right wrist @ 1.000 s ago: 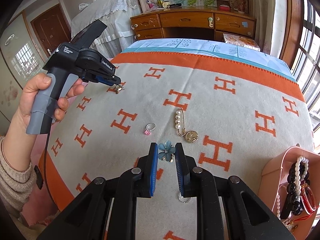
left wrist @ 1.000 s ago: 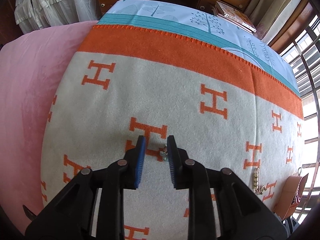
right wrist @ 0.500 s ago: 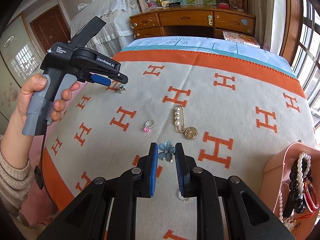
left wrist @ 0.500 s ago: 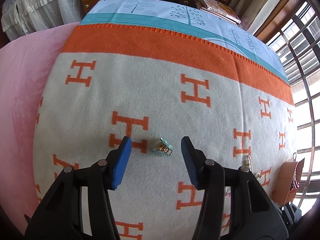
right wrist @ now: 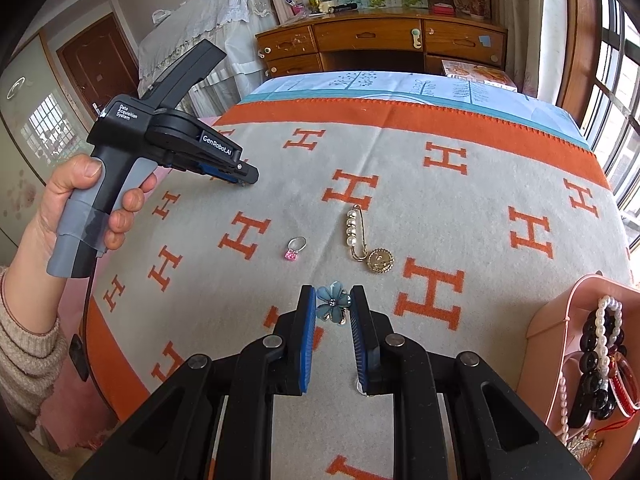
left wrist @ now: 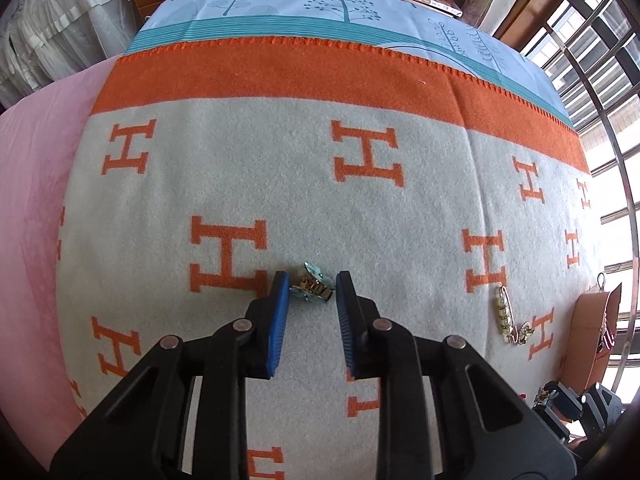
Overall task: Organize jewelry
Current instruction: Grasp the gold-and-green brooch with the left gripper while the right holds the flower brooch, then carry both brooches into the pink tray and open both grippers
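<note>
In the left wrist view my left gripper (left wrist: 311,285) has its jaws closed in around a small teal and gold clip (left wrist: 313,284) lying on the blanket; the left pad touches it, the right pad is just off it. In the right wrist view my right gripper (right wrist: 333,303) is shut on a blue flower brooch (right wrist: 333,306) and holds it above the blanket. A pink-stone ring (right wrist: 295,247) and a pearl pin with a gold medallion (right wrist: 366,240) lie beyond it. The left gripper (right wrist: 246,179) shows there at the left, tips low on the blanket.
A pink organizer box (right wrist: 560,320) with pearl and black bead strands stands at the right edge; it also shows in the left wrist view (left wrist: 592,332). The grey and orange H-pattern blanket (right wrist: 460,208) covers the bed. A wooden dresser (right wrist: 380,40) stands behind.
The left gripper let the clip go onto the blanket, opened wide, and has now narrowed around it again. The right gripper has kept hold of the flower brooch without moving.
</note>
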Demonstrator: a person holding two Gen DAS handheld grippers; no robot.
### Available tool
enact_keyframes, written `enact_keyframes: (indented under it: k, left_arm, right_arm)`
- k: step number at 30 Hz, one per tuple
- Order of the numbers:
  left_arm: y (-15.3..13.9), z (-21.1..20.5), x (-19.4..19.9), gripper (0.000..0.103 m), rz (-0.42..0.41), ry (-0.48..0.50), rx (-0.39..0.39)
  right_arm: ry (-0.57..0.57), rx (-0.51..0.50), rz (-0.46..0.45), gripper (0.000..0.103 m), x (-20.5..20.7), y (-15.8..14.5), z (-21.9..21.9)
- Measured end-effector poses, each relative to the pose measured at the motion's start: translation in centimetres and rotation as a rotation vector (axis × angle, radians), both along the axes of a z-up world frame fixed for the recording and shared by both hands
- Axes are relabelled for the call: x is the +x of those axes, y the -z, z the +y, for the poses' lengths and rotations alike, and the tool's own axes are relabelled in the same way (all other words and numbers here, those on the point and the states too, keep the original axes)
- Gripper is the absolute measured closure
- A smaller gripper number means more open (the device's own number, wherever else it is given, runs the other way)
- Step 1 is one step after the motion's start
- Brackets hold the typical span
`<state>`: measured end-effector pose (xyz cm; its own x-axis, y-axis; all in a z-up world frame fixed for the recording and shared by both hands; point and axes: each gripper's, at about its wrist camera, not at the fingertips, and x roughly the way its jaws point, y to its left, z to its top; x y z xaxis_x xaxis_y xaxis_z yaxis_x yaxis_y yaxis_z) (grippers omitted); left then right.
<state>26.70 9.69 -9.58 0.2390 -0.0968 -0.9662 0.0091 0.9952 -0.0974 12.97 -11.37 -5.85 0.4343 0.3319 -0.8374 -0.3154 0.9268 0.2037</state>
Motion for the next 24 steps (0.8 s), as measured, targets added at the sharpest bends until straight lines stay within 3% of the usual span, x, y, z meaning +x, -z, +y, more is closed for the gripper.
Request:
enact_keyframes:
  k: [5,9,17,24]
  left_arm:
    - [-0.6,-0.7,-0.9,0.083,-0.019,-0.002,-0.004]
    - [-2.8,-2.6,-2.8,0.083,-0.058,0.054,-0.037]
    - [-9.3,-11.5,-9.0,0.083,-0.172,0.293,-0.150]
    - [-11.7,-21.4,-14.1,0.083,-0.185,0.514,-0.274]
  right_arm:
    - [0.005,0.009,-0.006,0.086,-0.4,-0.5,-0.4]
    - [0.019,0.027,-0.030,0.086,-1.2,-1.7,-1.3]
    - [0.151,0.074,-0.095,0.086,-4.2,-6.1,-8.6]
    - [0.356,0.055,-0.126,0.086,-9.3,-8.8,-18.3]
